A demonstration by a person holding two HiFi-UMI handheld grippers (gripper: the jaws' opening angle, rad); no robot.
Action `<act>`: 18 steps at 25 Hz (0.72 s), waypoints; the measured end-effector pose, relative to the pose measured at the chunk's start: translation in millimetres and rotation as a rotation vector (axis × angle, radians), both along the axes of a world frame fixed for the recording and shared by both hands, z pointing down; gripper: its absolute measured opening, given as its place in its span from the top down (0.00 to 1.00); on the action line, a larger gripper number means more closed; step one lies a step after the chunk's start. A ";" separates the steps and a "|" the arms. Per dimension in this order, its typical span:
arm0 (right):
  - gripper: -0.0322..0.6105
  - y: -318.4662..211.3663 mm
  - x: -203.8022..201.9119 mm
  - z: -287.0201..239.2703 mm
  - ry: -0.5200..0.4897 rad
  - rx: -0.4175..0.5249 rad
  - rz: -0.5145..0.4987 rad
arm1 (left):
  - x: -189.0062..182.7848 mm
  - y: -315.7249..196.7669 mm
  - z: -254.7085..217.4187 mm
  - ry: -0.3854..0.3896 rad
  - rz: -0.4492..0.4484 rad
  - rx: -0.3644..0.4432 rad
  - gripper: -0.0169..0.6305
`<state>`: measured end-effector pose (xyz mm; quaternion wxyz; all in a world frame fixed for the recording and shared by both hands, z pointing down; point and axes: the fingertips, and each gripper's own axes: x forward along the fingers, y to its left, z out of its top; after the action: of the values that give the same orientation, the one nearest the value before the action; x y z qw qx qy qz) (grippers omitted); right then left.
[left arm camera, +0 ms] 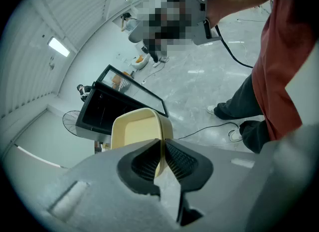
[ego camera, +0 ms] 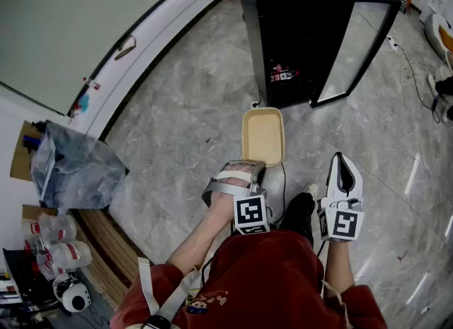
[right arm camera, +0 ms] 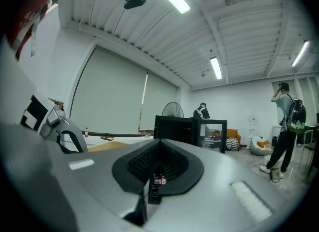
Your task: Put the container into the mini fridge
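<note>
Room: grey marbled tiles (ego camera: 177, 108) are spreading out below my head camera, and a white curved ledge (ego camera: 152, 27) is running along the left side.
Fridge: the black mini fridge (ego camera: 297, 37) is standing upright at the far end of the floor. Its glass door (ego camera: 357, 44) is hanging open to the right and the inside is showing dark.
Bag: a crumpled clear plastic bag (ego camera: 71, 168) is sitting by the left wall, well apart from the fridge.
Container: the pale yellow rectangular plastic container (ego camera: 263, 135) is hanging off the floor in front of the open fridge, not yet inside it. Its open face is turning up toward my head camera.
Left gripper: I am clamping the left gripper (ego camera: 244, 168) on the container's near rim. In the left gripper view the ribbed pads (left arm camera: 179, 158) are pinching the thin yellow wall from both sides.
Right gripper: I am keeping the right gripper (ego camera: 341, 161) drawn together with nothing between its jaws. It is pointing toward the fridge, to the right of the container and apart from it.
Cable: a thin black cable (ego camera: 284, 189) is trailing across the tiles between the two grippers.
</note>
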<state>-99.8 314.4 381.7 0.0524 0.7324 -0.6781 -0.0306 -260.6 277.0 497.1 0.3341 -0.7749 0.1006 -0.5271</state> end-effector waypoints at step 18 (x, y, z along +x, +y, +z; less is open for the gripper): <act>0.95 -21.7 39.2 4.0 -0.072 -0.010 0.032 | 34.4 -25.1 8.7 -0.019 0.014 -0.025 0.91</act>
<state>-60.7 292.6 385.8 0.0323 0.7435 -0.6679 0.0000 -226.3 251.9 505.8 0.3291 -0.7747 0.0855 -0.5331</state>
